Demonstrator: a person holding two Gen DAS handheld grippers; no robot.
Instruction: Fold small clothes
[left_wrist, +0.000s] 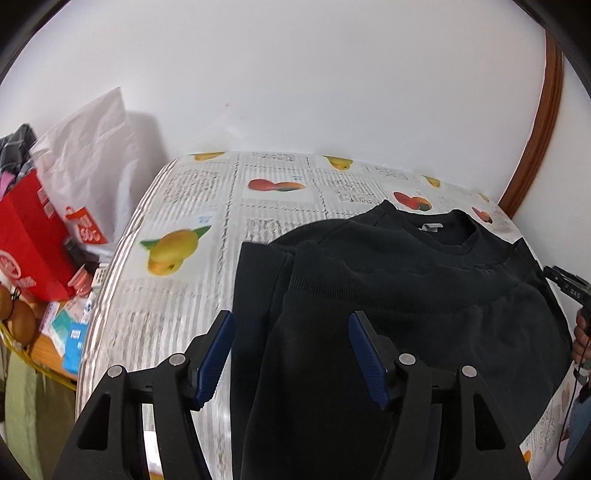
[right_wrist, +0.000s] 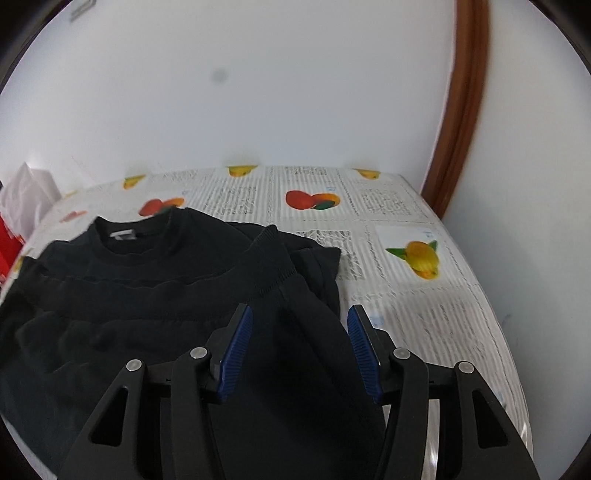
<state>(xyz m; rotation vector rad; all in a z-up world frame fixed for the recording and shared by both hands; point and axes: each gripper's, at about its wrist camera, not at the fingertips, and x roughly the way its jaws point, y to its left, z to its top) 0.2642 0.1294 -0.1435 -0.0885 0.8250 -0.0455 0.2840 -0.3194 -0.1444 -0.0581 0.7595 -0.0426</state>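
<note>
A black T-shirt (left_wrist: 406, 295) lies on the fruit-print tablecloth (left_wrist: 177, 280) with its collar toward the wall and its lower part folded up, the hem band across the chest. My left gripper (left_wrist: 291, 321) hovers open over the shirt's left edge, and its blue pads (left_wrist: 216, 358) press on nothing. Over the shirt's (right_wrist: 147, 295) right edge my right gripper (right_wrist: 300, 312) also stands open, with cloth lying below the gap and not pinched. The left wrist view catches the right gripper's tip (left_wrist: 565, 284) and a hand (left_wrist: 581, 332) at the far right.
A white wall closes the far side of the table. A brown wooden frame (right_wrist: 461, 110) rises at the right corner. Left of the table stand a red bag (left_wrist: 29, 240), a white plastic bag (left_wrist: 88, 158) and small boxes (left_wrist: 70, 332).
</note>
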